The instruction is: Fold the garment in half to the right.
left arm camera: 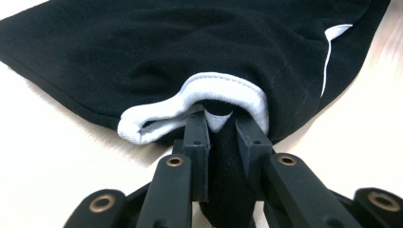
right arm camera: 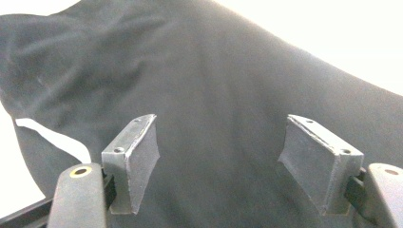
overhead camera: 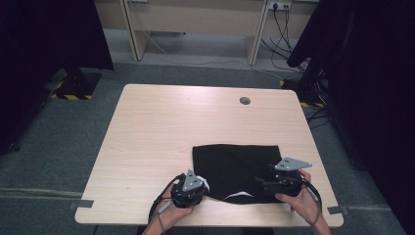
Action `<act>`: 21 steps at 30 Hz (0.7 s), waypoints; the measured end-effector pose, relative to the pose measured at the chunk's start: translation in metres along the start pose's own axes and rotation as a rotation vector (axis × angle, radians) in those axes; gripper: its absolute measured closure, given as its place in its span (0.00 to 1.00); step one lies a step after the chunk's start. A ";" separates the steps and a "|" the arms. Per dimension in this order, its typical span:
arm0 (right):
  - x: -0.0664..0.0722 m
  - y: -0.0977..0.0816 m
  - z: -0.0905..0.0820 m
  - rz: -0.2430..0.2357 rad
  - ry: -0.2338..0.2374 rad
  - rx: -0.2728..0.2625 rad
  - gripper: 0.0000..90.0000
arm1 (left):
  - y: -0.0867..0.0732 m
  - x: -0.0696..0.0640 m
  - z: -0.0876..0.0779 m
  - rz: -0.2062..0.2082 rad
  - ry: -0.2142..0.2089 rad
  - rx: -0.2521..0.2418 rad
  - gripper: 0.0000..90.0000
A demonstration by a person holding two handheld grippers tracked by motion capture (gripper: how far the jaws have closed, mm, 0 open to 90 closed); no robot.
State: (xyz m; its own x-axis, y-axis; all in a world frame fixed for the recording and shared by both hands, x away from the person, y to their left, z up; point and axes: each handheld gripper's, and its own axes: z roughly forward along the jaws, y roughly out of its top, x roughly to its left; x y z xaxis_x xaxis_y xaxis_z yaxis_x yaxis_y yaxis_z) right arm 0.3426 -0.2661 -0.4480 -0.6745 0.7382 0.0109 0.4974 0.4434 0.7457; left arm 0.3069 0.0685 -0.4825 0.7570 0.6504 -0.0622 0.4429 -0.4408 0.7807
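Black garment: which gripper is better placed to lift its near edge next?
Left. The left gripper is already clamped on the black garment at its white-trimmed edge; the right gripper hovers open over it, holding nothing.

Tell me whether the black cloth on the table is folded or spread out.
Folded: the black cloth with white trim lies as a compact rectangle on the light wooden table, layers doubled at its white-edged corner.

The pale wooden worktop (overhead camera: 161, 137) has a round grey cable port (overhead camera: 244, 101) near its far right corner. Beyond it stands a light desk frame (overhead camera: 195, 24) with cables (overhead camera: 281, 34) hanging from a wall socket. Black curtains (overhead camera: 44, 44) flank both sides, over grey carpet (overhead camera: 58, 147).
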 end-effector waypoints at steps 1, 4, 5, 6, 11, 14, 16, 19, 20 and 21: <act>0.001 0.004 0.003 -0.006 0.006 -0.003 0.32 | 0.000 0.000 0.000 0.001 0.001 0.000 0.85; 0.005 0.019 0.010 -0.013 0.033 -0.035 0.32 | 0.000 0.000 0.000 0.001 0.002 0.000 0.85; 0.006 0.023 0.013 -0.017 0.037 -0.037 0.32 | 0.000 0.000 0.000 0.001 0.002 0.000 0.85; 0.007 0.028 0.016 -0.021 0.041 -0.038 0.31 | 0.000 0.000 0.000 0.002 0.003 0.000 0.85; 0.016 0.054 0.035 -0.027 0.077 -0.048 0.31 | 0.000 -0.002 0.000 0.014 0.015 -0.002 0.85; 0.022 0.066 0.045 -0.039 0.093 -0.049 0.31 | 0.000 -0.001 0.000 0.006 0.008 -0.002 0.85; 0.025 0.073 0.053 -0.039 0.103 -0.040 0.32 | 0.000 0.000 0.000 0.002 0.005 0.001 0.85; 0.027 0.082 0.062 -0.048 0.109 -0.032 0.32 | 0.000 -0.001 0.000 0.003 0.006 -0.001 0.85; 0.027 0.085 0.066 -0.046 0.111 -0.027 0.32 | 0.000 0.000 0.000 0.003 0.005 0.000 0.85; 0.027 0.088 0.069 -0.046 0.115 -0.023 0.32 | 0.000 0.000 0.000 0.003 0.005 0.000 0.85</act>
State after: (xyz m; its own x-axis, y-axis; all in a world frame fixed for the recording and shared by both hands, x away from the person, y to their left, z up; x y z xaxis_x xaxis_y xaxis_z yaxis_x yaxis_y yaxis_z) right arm 0.4055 -0.1720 -0.4281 -0.7552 0.6534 0.0516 0.4526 0.4628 0.7622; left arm 0.3063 0.0685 -0.4825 0.7559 0.6521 -0.0573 0.4407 -0.4422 0.7812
